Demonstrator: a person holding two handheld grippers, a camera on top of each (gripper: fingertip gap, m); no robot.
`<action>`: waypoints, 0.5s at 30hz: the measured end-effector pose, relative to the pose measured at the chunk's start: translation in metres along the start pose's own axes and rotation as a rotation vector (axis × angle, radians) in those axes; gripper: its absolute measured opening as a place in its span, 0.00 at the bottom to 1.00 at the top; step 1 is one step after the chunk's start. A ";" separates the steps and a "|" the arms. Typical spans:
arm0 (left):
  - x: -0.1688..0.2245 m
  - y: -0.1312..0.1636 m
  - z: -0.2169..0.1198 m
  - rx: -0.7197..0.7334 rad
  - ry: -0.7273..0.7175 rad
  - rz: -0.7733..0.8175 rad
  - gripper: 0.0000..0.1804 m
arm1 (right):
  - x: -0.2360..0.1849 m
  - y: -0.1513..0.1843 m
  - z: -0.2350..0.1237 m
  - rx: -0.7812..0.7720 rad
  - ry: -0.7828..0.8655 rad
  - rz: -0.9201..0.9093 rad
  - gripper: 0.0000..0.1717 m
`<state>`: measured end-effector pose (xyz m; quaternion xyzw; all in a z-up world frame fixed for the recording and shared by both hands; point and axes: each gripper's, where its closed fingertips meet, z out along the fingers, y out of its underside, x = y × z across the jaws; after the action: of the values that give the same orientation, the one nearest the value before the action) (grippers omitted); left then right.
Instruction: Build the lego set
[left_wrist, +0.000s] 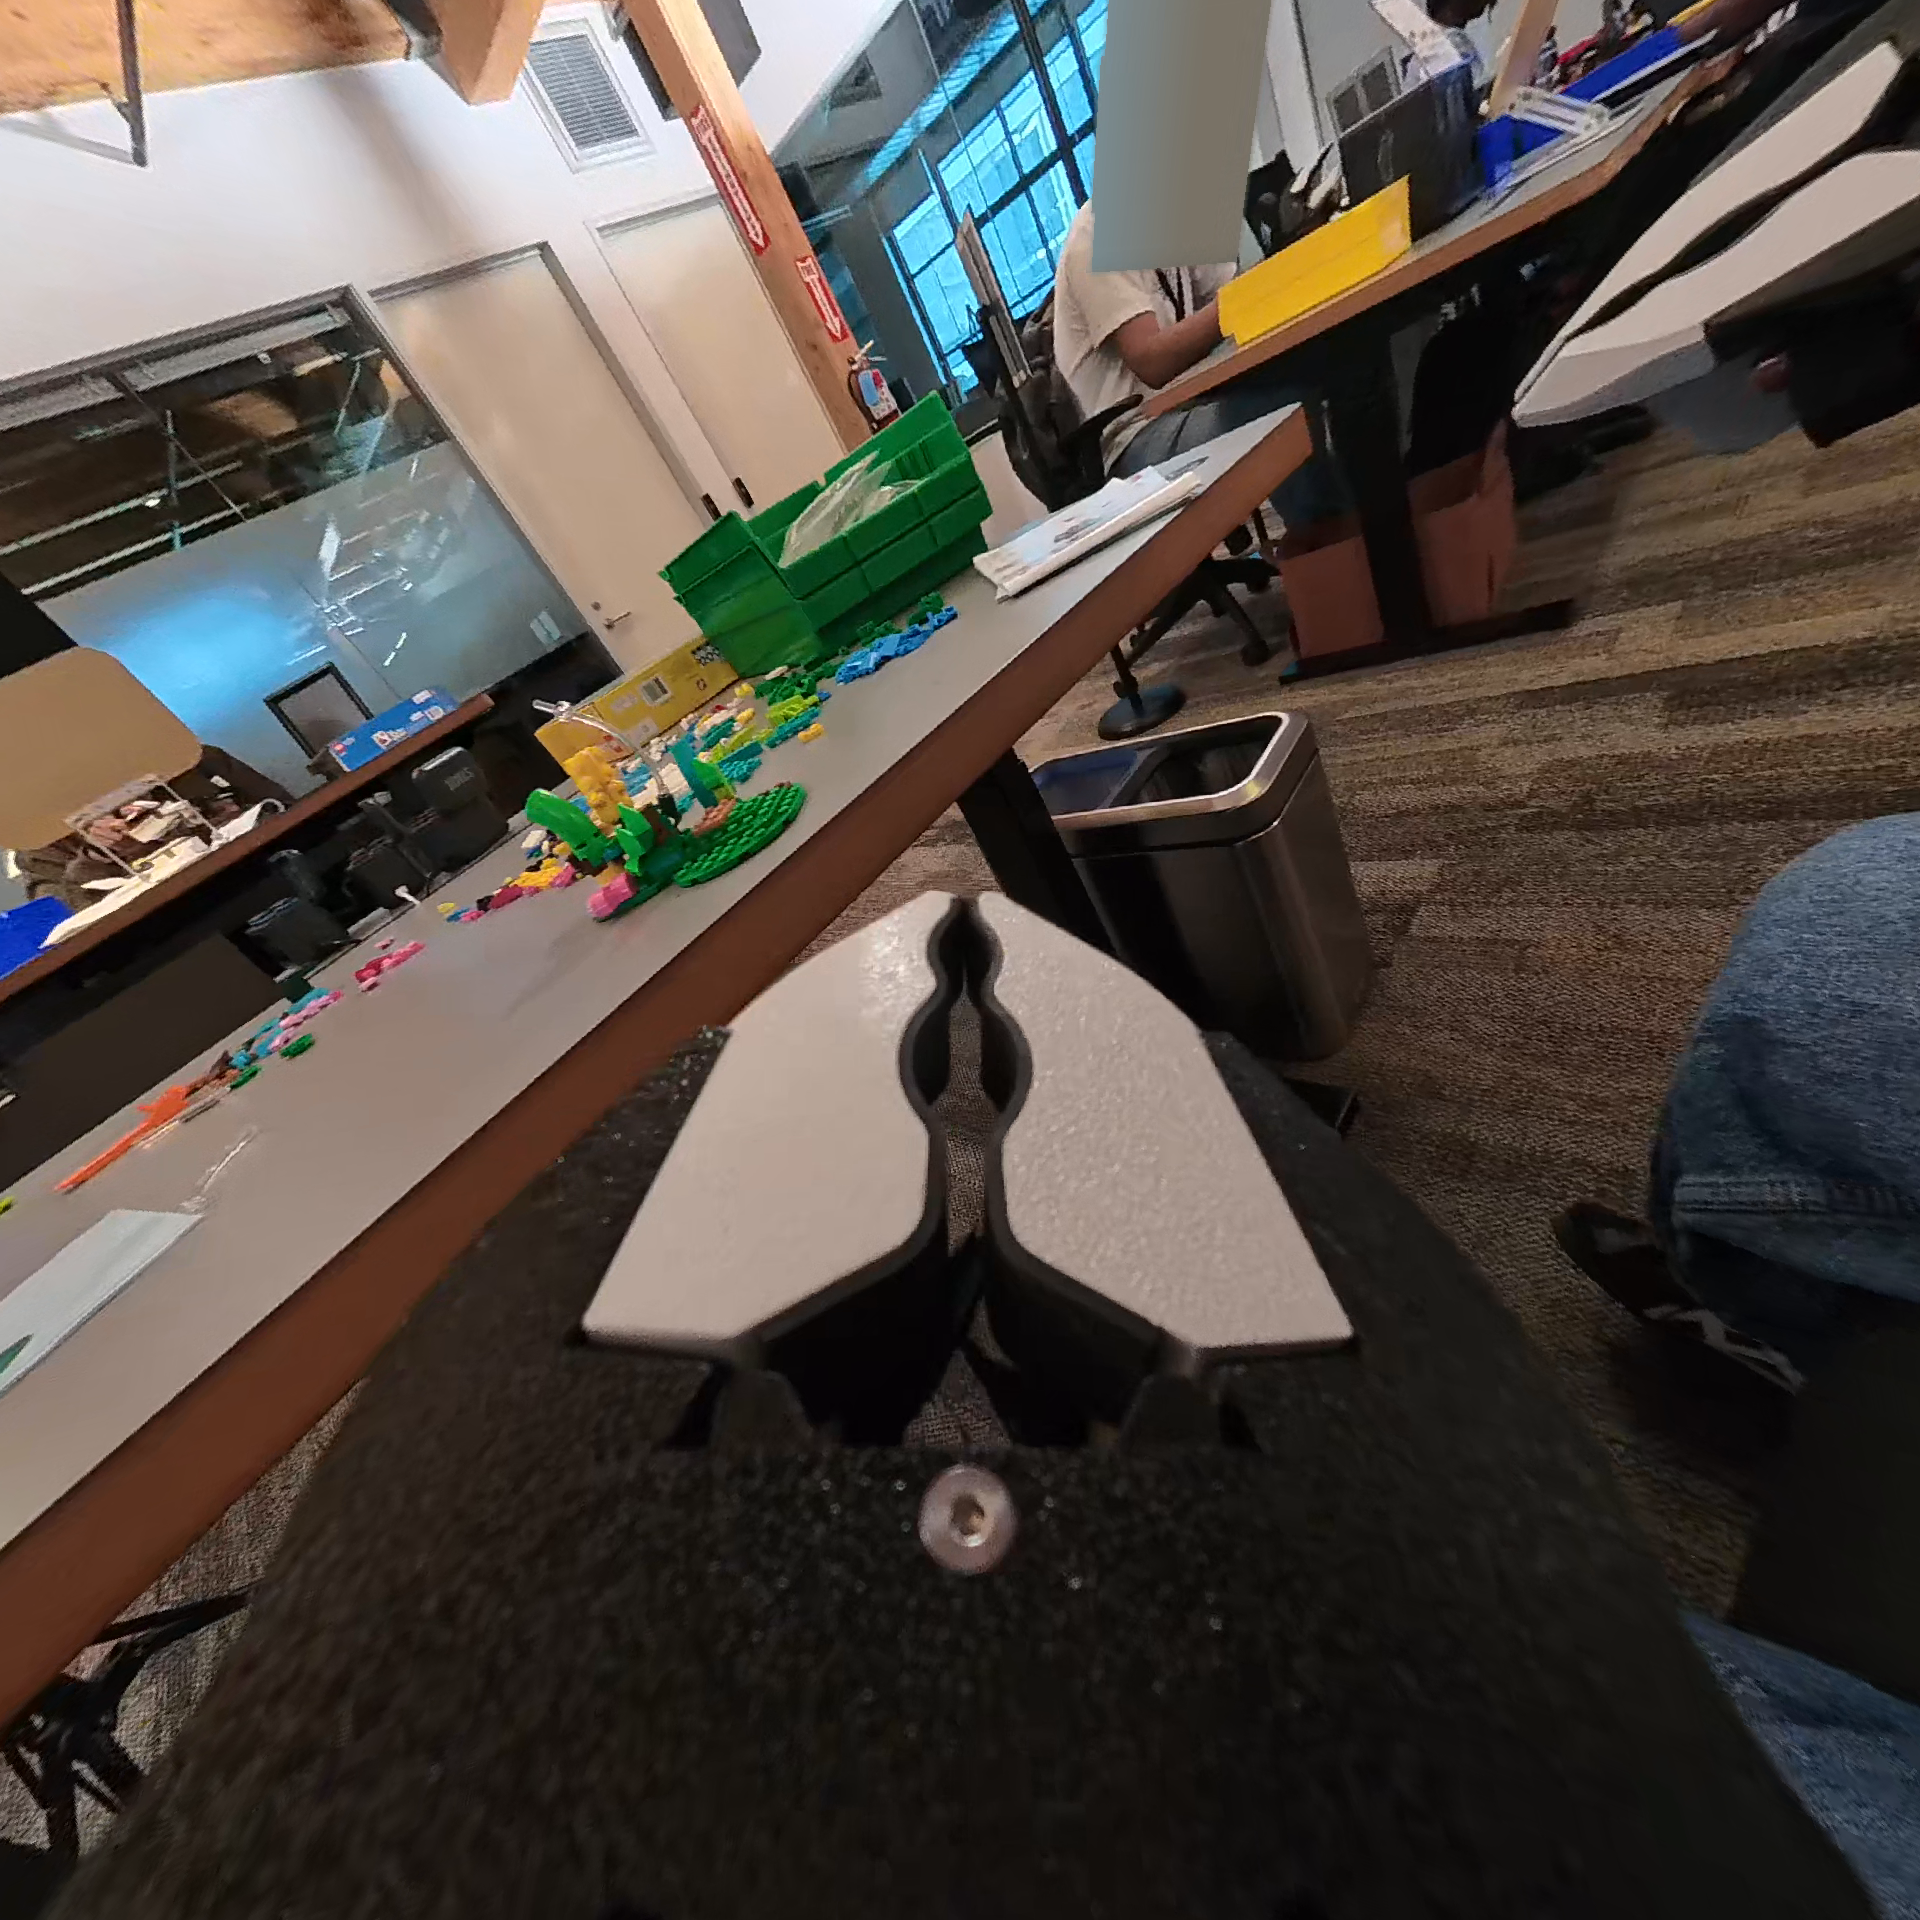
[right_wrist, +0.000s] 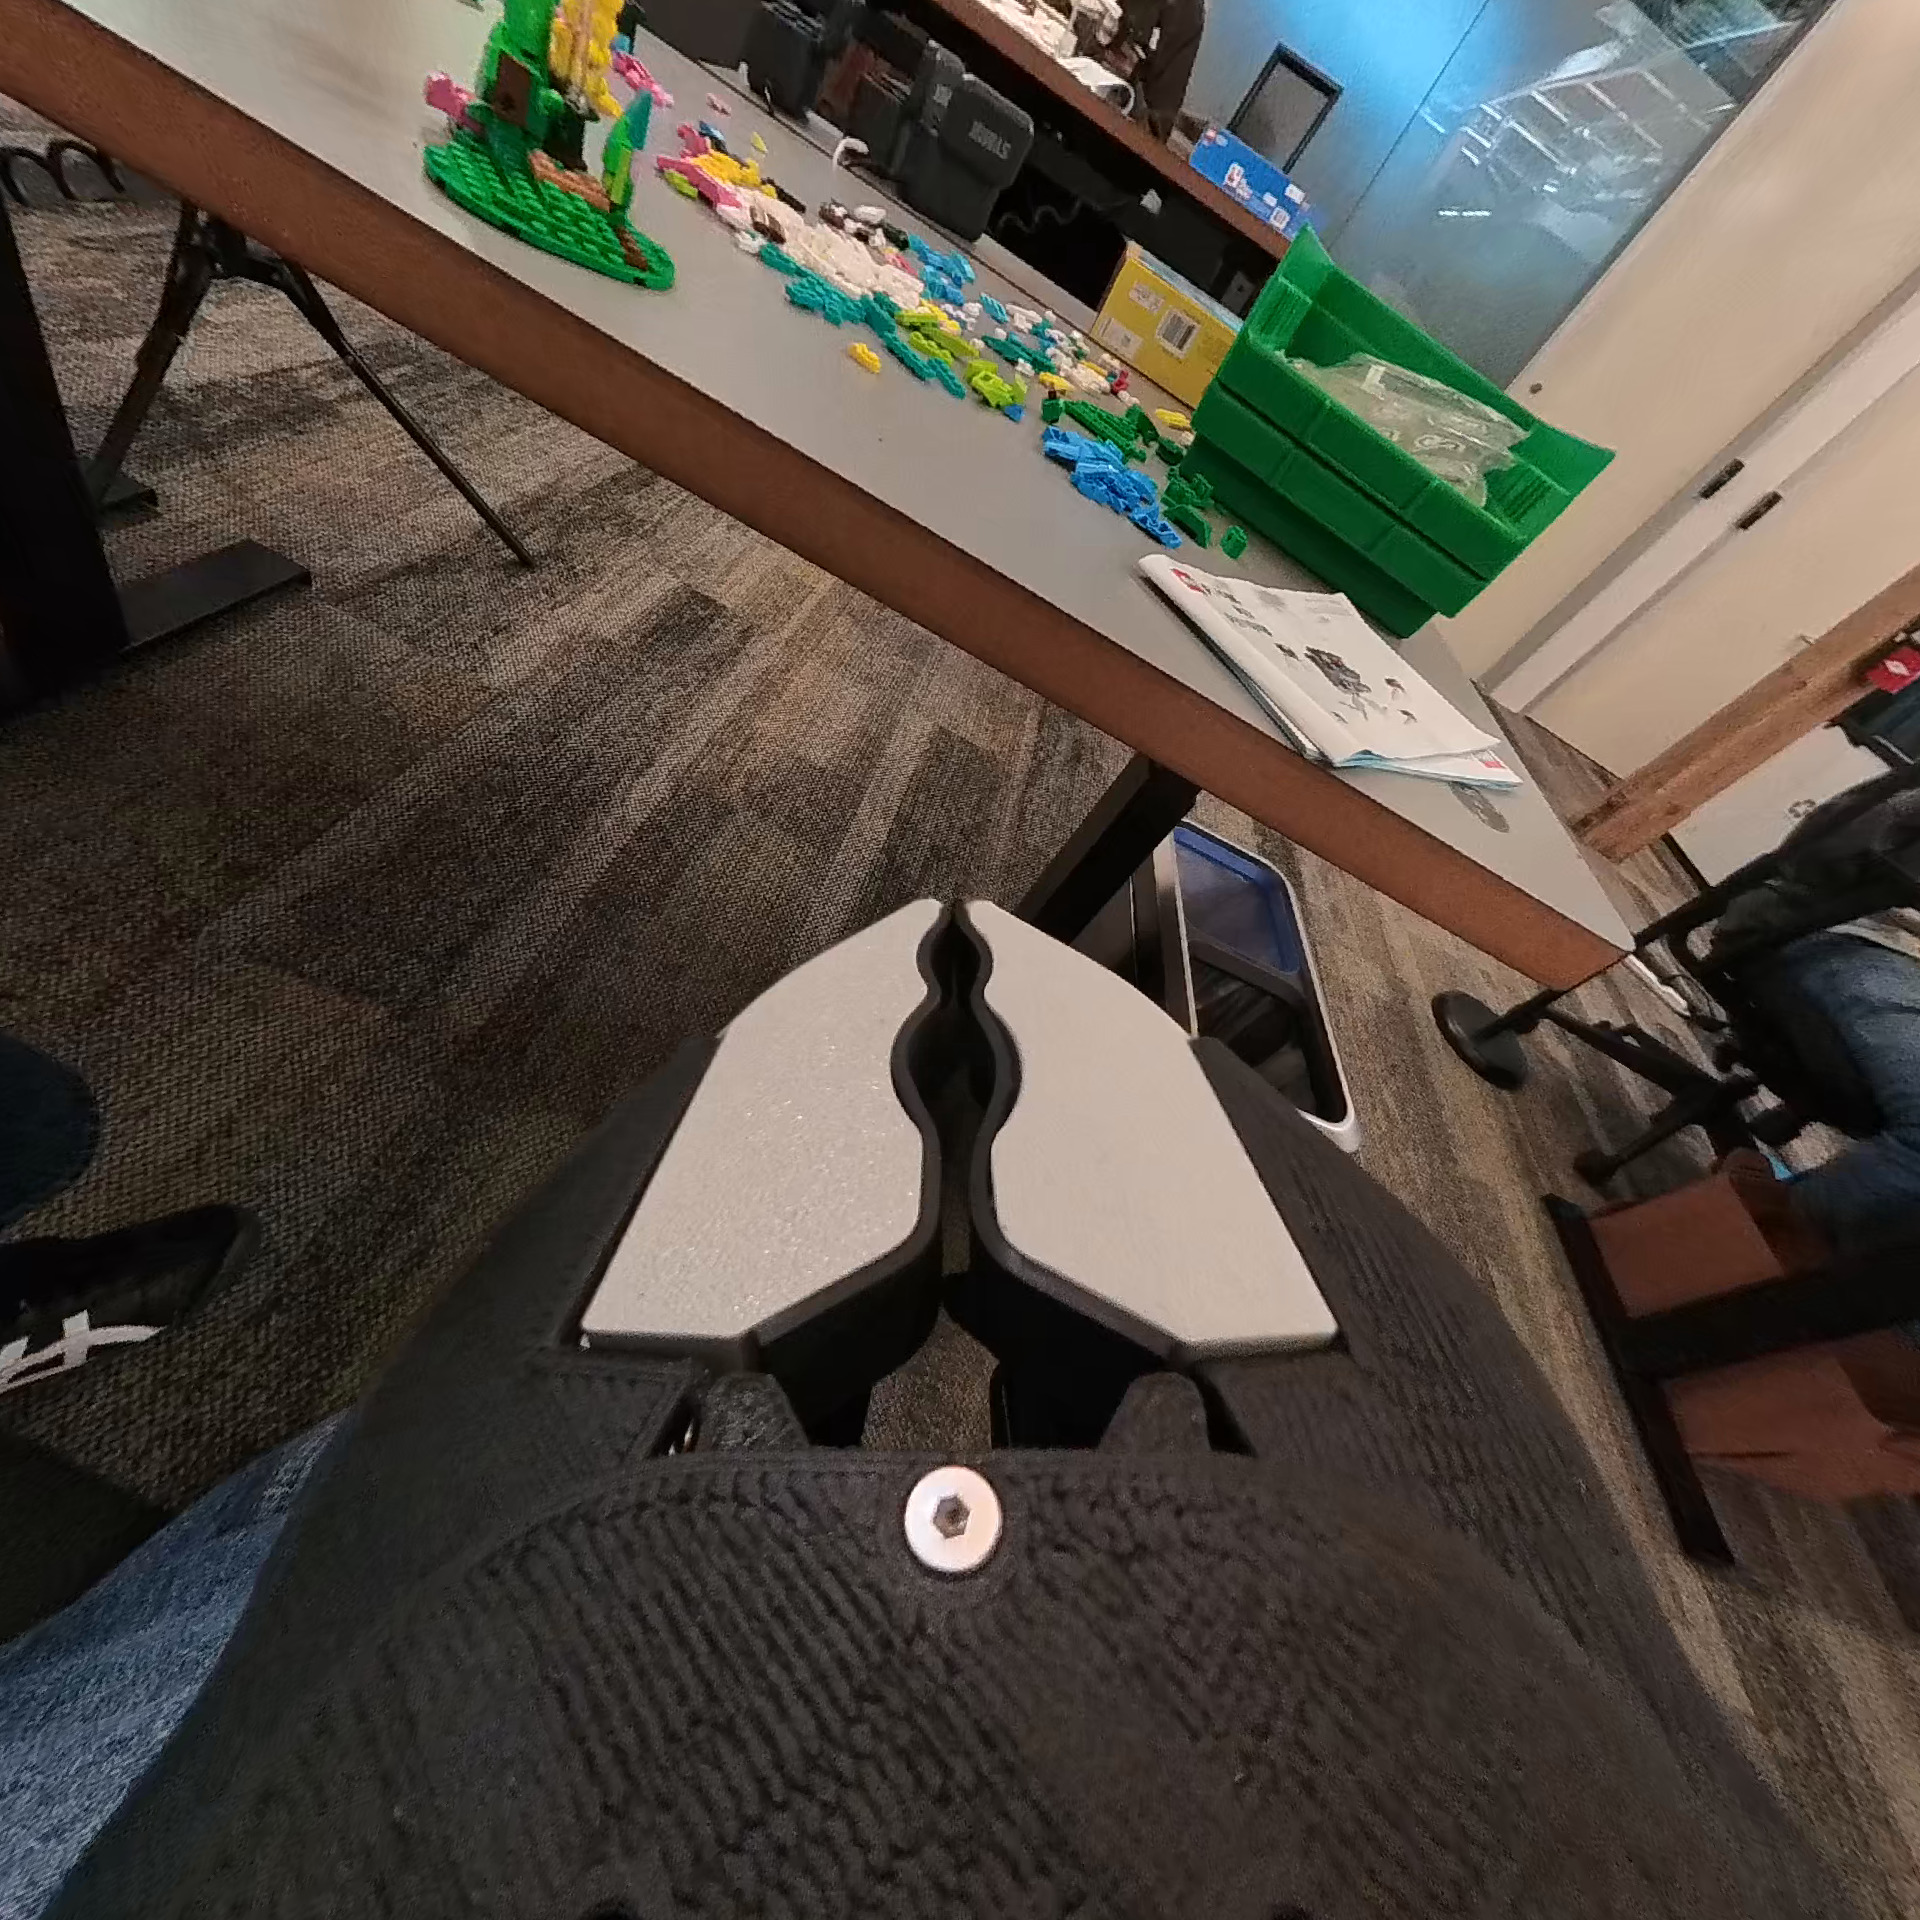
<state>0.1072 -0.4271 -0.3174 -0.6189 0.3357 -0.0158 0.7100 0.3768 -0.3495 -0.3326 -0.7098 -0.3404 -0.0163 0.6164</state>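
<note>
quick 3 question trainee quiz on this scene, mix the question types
1. True or false: the left tongs are shut with nothing between them.
2. What sits inside the top green bin? A) clear plastic bags B) a red ball C) a mug
3. Fill in: the open booklet lies on the grey ____.

Key: 1 true; 2 A; 3 table. The right tongs are shut too, held below the table edge, above the carpet.

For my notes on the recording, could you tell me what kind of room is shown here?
Probably an open office or workshop: long desks on carpet, glass-walled rooms behind, and toy building bricks with green bins on the desk.
</note>
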 end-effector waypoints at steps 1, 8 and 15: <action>0.001 0.000 0.000 0.001 0.004 0.002 0.00 | 0.001 0.000 0.000 -0.003 0.003 0.004 0.00; 0.002 0.006 -0.002 -0.020 0.007 0.046 0.00 | 0.009 -0.008 -0.011 0.028 -0.006 0.099 0.00; 0.000 0.032 0.009 -0.094 0.010 -0.006 0.00 | 0.062 0.019 -0.022 -0.015 0.095 0.319 0.00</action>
<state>0.0997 -0.4119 -0.3458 -0.6526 0.3377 -0.0053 0.6783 0.4425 -0.3406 -0.3169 -0.7579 -0.1939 0.0456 0.6212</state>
